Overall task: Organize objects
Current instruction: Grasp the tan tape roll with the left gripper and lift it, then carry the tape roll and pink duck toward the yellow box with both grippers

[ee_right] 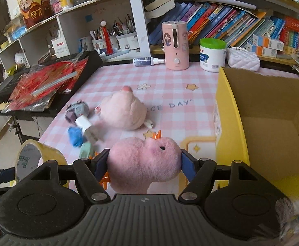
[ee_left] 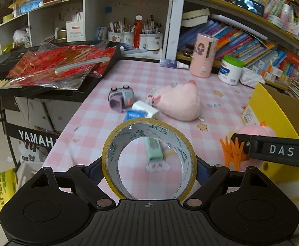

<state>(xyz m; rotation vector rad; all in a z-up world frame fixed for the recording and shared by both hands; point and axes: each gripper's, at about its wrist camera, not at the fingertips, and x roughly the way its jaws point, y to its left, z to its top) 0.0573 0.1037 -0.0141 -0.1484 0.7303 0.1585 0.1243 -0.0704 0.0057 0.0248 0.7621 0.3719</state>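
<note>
Pink check table [ee_right: 170, 78]; yellow box [ee_right: 231, 110] w/ bare cardboard floor showing.

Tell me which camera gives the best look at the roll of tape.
The left wrist view. There the roll of tape stands centred between the left gripper fingers, its whole ring and printed inner face visible, with the table showing through the hole. The right wrist view catches it only at the lower left edge, seen obliquely and partly cut off by the gripper body.

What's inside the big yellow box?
The yellow box looks empty as far as it shows: only bare brown cardboard walls and floor. Its nearest bottom part is hidden behind the box's own front wall and the right claw, so something could sit there.
</note>
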